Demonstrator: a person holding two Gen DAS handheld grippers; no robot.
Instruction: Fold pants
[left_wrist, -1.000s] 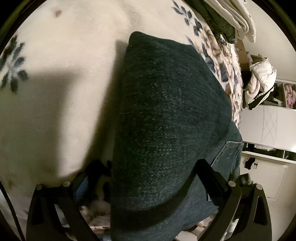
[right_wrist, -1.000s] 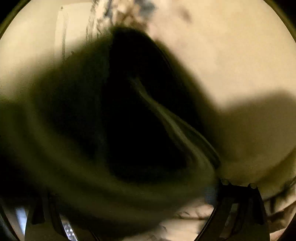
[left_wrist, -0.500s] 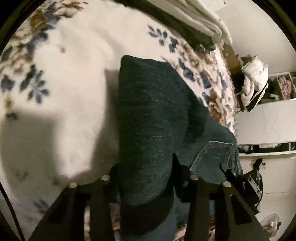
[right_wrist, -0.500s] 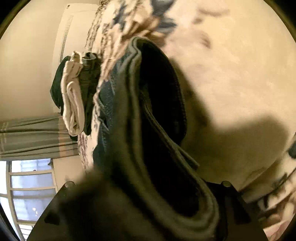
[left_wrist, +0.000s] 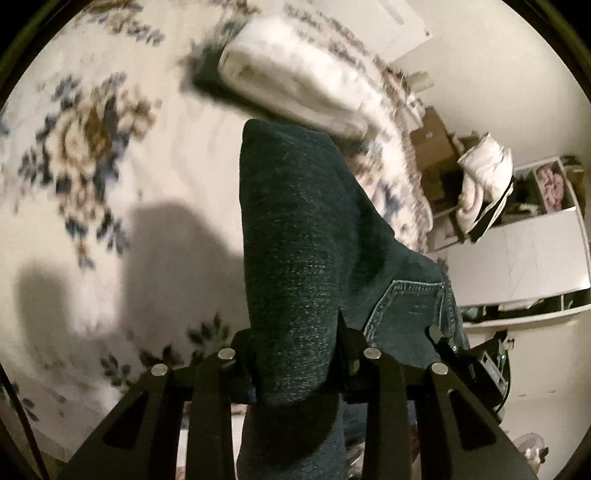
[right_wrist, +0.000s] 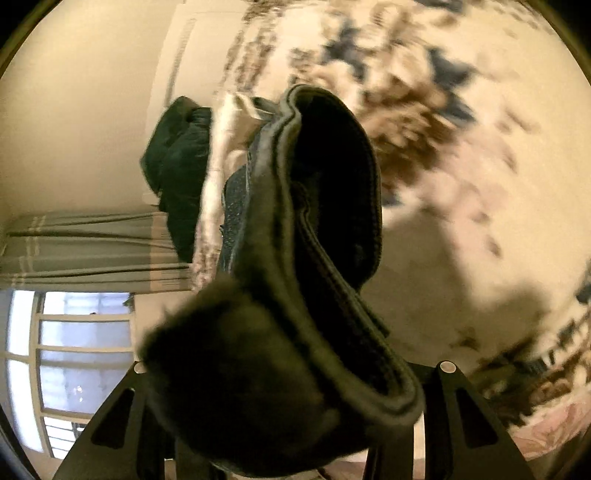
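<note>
Both hand-held grippers, left gripper and right gripper, clamp the folded dark blue denim pants lifted above the cream floral blanket; keep both ends level and taut, then lower evenly so layers stay aligned
</note>
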